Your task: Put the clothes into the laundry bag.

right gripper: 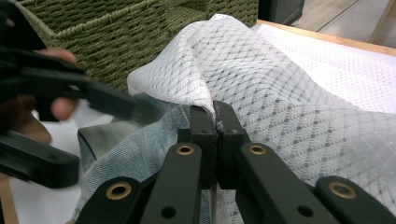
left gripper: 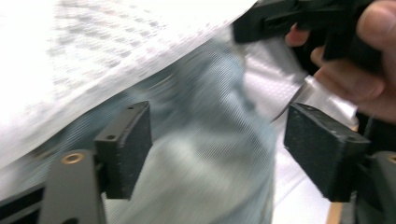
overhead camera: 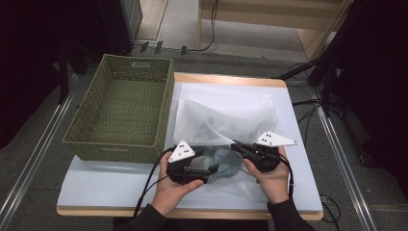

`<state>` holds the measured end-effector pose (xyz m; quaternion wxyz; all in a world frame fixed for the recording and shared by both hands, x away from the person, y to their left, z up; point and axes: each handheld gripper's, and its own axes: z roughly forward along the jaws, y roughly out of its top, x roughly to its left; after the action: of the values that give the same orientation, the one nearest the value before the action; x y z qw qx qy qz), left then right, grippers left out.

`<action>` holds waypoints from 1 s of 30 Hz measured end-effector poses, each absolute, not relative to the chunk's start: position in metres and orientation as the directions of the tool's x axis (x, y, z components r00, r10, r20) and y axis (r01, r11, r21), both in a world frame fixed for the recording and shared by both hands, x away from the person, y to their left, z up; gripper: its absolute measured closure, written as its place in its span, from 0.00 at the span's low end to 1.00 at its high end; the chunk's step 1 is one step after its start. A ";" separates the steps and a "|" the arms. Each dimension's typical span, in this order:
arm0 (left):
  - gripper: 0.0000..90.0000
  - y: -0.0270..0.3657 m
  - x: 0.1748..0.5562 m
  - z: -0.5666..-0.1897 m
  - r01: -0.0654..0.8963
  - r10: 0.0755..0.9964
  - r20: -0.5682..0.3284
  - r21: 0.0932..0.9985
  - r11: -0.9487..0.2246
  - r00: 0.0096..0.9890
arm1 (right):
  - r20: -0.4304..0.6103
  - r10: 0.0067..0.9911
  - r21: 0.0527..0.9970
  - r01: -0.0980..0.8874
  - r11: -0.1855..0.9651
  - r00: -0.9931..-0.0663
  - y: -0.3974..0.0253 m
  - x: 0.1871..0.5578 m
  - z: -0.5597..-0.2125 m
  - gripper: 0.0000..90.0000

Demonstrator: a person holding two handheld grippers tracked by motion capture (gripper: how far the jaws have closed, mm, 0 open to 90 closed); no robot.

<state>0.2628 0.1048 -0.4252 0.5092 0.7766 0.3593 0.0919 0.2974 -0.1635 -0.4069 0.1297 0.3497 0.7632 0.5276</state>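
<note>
1. The white mesh bag [overhead camera: 226, 115] lies on the table [overhead camera: 298, 163] just right of the green basket [overhead camera: 120, 110], its long axis running away from me with the mouth at my near edge.
2. The grey-blue garment [overhead camera: 223, 161] sits in that mouth between my hands — mesh veils most of it, so I cannot tell its shape or which way it points.
3. My right gripper [right gripper: 215, 122] is pinched tight on the bag's rim.
4. My left gripper [left gripper: 217, 154] stands wide apart, gripping nothing — the blurred garment lies beyond its jaws.
</note>
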 end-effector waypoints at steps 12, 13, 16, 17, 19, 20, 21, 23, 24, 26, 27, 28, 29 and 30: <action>0.67 0.092 0.269 -0.460 0.570 0.719 -0.139 0.717 -0.401 0.681 | 0.169 0.653 0.891 0.398 0.220 -0.738 -0.155 0.297 -0.414 1.00; 0.79 0.091 0.270 -0.459 0.578 0.715 -0.158 0.716 -0.392 0.681 | 0.170 0.648 0.891 0.397 0.221 -0.742 -0.154 0.296 -0.414 1.00; 0.87 0.087 0.271 -0.454 0.576 0.697 -0.208 0.740 -0.346 0.686 | 0.169 0.638 0.895 0.388 0.221 -0.751 -0.150 0.294 -0.412 1.00; 0.88 0.085 0.270 -0.451 0.571 0.700 -0.218 0.756 -0.319 0.680 | 0.168 0.631 0.898 0.381 0.218 -0.757 -0.149 0.292 -0.410 1.00; 0.88 0.080 0.268 -0.441 0.538 0.700 -0.224 0.801 -0.263 0.678 | 0.154 0.627 0.909 0.359 0.214 -0.764 -0.148 0.288 -0.403 1.00; 0.88 0.076 0.268 -0.435 0.523 0.702 -0.231 0.820 -0.232 0.674 | 0.149 0.622 0.917 0.343 0.205 -0.769 -0.147 0.285 -0.398 1.00; 0.88 0.073 0.269 -0.430 0.511 0.704 -0.236 0.835 -0.206 0.670 | 0.138 0.617 0.924 0.325 0.203 -0.775 -0.147 0.283 -0.394 1.00; 0.88 0.065 0.272 -0.424 0.478 0.742 -0.216 0.865 -0.157 0.635 | 0.128 0.612 0.932 0.305 0.194 -0.781 -0.146 0.278 -0.385 1.00; 0.88 0.062 0.275 -0.424 0.467 0.759 -0.207 0.872 -0.143 0.618 | 0.128 0.609 0.935 0.300 0.190 -0.783 -0.146 0.277 -0.383 1.00; 0.87 0.055 0.288 -0.432 0.483 0.780 -0.189 0.861 -0.160 0.596 | 0.130 0.621 0.928 0.316 0.199 -0.773 -0.147 0.277 -0.382 1.00; 0.85 0.052 0.300 -0.443 0.532 0.780 -0.202 0.825 -0.190 0.592 | 0.133 0.629 0.924 0.325 0.201 -0.766 -0.147 0.278 -0.383 1.00; 0.83 0.052 0.306 -0.453 0.559 0.782 -0.214 0.805 -0.199 0.585 | 0.138 0.639 0.917 0.342 0.206 -0.757 -0.150 0.281 -0.388 1.00; 0.78 0.055 0.308 -0.460 0.575 0.776 -0.233 0.794 -0.195 0.585 | 0.136 0.657 0.908 0.359 0.217 -0.741 -0.151 0.284 -0.393 1.00; 0.72 0.059 0.307 -0.464 0.579 0.761 -0.255 0.793 -0.188 0.597 | 0.134 0.672 0.900 0.374 0.226 -0.728 -0.153 0.287 -0.398 1.00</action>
<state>0.3071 0.0590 -0.4644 0.4626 0.7645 0.4381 0.0984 0.2872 -0.1535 -0.3984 0.1433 0.3399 0.7696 0.5213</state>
